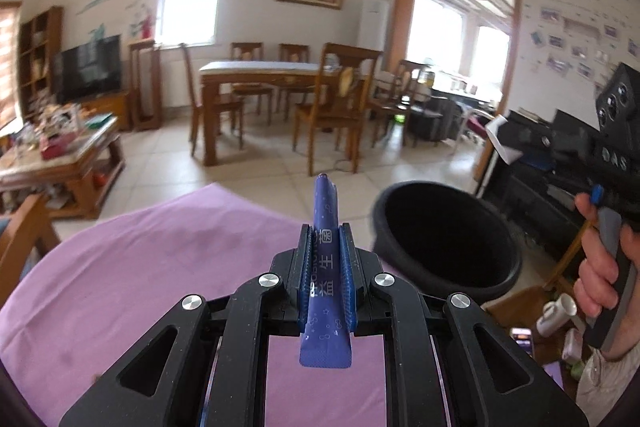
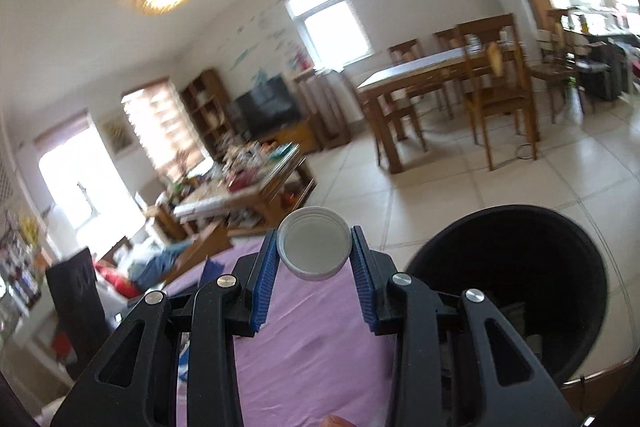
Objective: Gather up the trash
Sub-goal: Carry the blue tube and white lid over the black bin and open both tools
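My left gripper [image 1: 326, 241] is shut on a long blue stick sachet [image 1: 326, 259] with white print, which juts out past the fingertips and hangs back over the purple cloth [image 1: 160, 267]. The black trash bin [image 1: 444, 247] stands to its right at the cloth's edge. My right gripper [image 2: 316, 245] is shut on a white plastic lid [image 2: 314, 247], held tilted with its hollow side toward the camera. The black trash bin [image 2: 516, 287] sits to the right of these fingers, its dark inside open. In the left wrist view a hand [image 1: 600, 267] holds the right gripper's handle at far right.
A wooden dining table [image 1: 264, 75] with chairs stands across the tiled floor. A cluttered low wooden coffee table [image 1: 60, 155] is at left near a television [image 1: 90, 67]. A white bottle [image 1: 556, 313] and a phone [image 1: 522, 341] lie low at the right.
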